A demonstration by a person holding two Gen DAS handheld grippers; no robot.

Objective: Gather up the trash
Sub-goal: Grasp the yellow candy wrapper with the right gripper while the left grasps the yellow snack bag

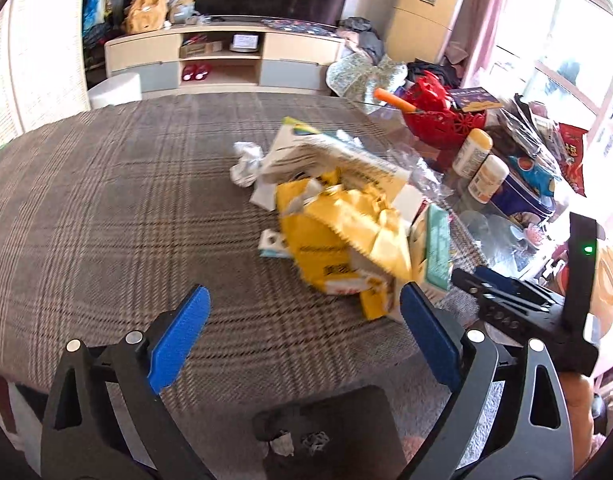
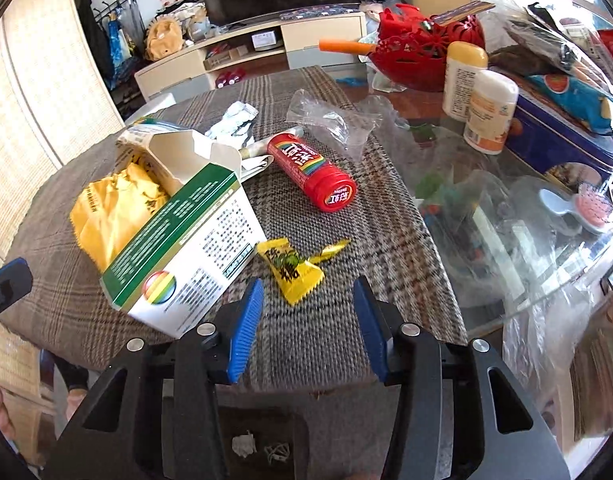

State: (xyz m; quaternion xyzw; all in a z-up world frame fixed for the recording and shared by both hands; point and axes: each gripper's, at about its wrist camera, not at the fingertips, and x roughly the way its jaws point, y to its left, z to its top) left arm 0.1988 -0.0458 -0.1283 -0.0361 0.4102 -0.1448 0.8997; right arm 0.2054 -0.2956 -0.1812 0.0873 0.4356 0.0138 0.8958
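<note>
The trash is sitting in a heap on the checked cloth (image 2: 318,224), toward the cloth's right edge where the glass table (image 2: 486,184) starts. That keeps it all w/in easy reach of both claws.

The right gripper (image 2: 308,326) is hanging over the cloth's near edge w/ its jaws partly open, nothing between them. The little yellow candy wrapper (image 2: 292,270) is lying just past its tips, prob. the next pick.

The left gripper (image 1: 302,340) is standing wide, holding nothing, aimed at the near side of the yellow bag (image 1: 346,240).

The open green & white box (image 2: 186,232) is lying on its side next to the bag. The red tube (image 2: 312,170) and clear plastic wrap (image 2: 330,120) are resting farther back.

A dark bin (image 2: 262,444) is waiting below the table's near edge w/ a few scraps inside, so trash can drop straight down.
</note>
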